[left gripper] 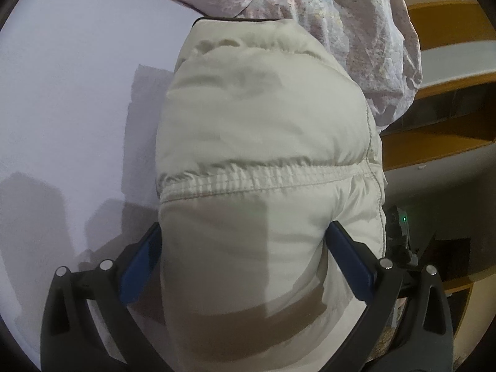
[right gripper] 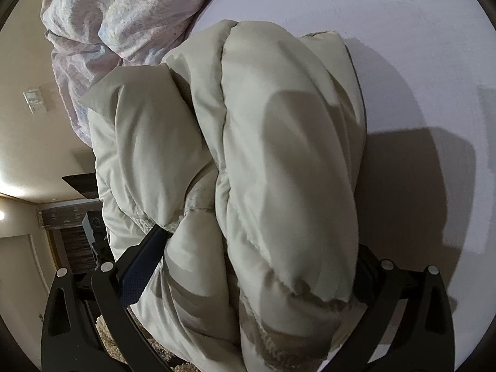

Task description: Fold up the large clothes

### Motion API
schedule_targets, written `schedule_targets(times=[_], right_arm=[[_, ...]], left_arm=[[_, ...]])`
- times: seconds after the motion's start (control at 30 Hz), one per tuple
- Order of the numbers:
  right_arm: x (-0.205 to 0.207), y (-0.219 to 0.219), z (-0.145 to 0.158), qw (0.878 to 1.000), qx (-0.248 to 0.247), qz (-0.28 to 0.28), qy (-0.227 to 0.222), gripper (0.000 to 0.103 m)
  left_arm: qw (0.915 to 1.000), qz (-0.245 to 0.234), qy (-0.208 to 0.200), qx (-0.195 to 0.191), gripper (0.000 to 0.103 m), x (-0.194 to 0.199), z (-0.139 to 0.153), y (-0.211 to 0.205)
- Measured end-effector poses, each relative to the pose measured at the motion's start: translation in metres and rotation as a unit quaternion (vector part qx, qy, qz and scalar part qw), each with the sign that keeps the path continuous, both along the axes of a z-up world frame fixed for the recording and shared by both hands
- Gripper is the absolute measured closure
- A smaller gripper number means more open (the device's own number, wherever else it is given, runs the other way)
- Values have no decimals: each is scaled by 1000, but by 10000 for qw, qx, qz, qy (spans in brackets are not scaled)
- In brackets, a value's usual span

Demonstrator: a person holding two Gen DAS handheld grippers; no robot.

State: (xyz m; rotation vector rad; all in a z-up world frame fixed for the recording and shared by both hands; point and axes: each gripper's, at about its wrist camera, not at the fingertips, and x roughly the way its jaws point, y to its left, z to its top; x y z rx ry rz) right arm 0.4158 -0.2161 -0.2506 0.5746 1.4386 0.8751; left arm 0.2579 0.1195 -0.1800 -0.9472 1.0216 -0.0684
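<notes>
jacket point(left gripper: 263, 130) on bed point(left gripper: 71, 99), bedding point(left gripper: 325, 9) behind

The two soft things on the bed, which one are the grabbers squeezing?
The plain cream puffy jacket. Both the left gripper and the right gripper pinch it, while the crumpled pinkish patterned quilt lies untouched behind it.

You have one cream puffy jacket point(left gripper: 260, 130) in front of you, bunched into two thick rolls in the right wrist view. You have two grippers: the left gripper point(left gripper: 245, 248) and the right gripper point(right gripper: 260, 254), each with two fingers, four fingers in all. One crumpled floral blanket point(left gripper: 310, 6) lies at the far side. One pale bedsheet point(left gripper: 68, 93) spreads under everything.
</notes>
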Motion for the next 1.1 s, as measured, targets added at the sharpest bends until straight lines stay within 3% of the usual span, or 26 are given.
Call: schedule_targets(times=[0.27,0.43,0.7,0.9,1.1], right_arm=[[-4,8,0,9996,173,149,-189,1],[-9,9,1,9986,469,106,-235,2],[-22,5,12,9923,1173,48,-386,38],[-21,37,48,9846,1509,206,-856,46],[-10,86,71,9825,1338,352,-1247,47]], left_arm=[[9994,120,-5,-316,2,2,-6,0],[9987,158,-50,-490,9,-1,-2,2],[9988,181,-341,-294,27,-5,24,13],[9964,407,-733,-120,31,-12,52,46],[9931,691,-911,241,31,-16,69,83]])
